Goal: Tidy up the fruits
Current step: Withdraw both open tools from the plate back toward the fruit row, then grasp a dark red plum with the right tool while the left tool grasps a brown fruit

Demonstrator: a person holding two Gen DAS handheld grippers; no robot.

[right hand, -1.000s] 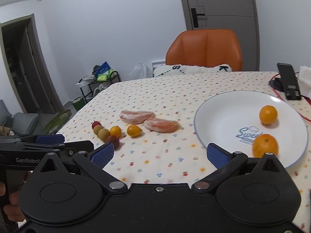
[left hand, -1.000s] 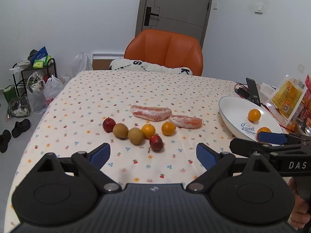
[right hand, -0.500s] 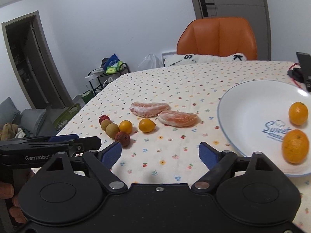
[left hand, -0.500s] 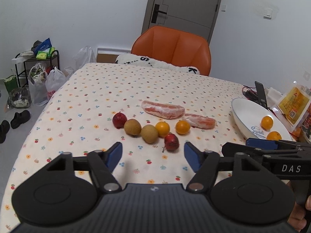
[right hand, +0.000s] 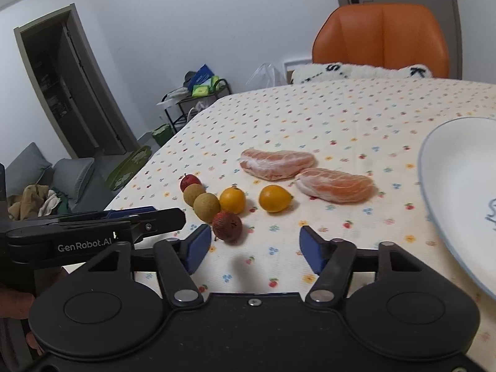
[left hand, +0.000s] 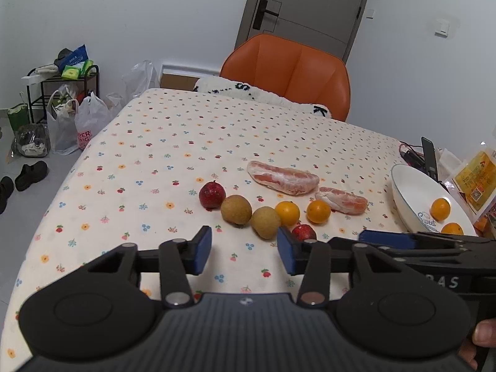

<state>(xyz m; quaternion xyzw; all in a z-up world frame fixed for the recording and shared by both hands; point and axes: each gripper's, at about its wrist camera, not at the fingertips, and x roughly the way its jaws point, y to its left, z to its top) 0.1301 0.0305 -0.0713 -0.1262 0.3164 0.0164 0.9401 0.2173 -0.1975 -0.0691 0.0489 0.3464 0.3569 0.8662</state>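
Two grippers low over near bench edge: left gripper (left hand: 245,252) fingers parted, empty; right gripper (right hand: 254,249) fingers parted wider, empty. Just beyond, red lychee (right hand: 227,226) nearest, off right gripper's left fingertip; behind it, row of red fruit (left hand: 212,194), two brown longans (left hand: 236,209), two kumquats (left hand: 287,213). Farther, two peeled pomelo segments (right hand: 277,164). White plate (left hand: 412,198) at right bench edge, holding two oranges (left hand: 440,208). Open cloth (left hand: 192,136) beyond, up to orange chair (left hand: 288,74).

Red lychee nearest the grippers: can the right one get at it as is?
Probably yes. The right gripper is open, the red lychee sits just ahead by its left finger, near side unobstructed; a brown longan touches behind.
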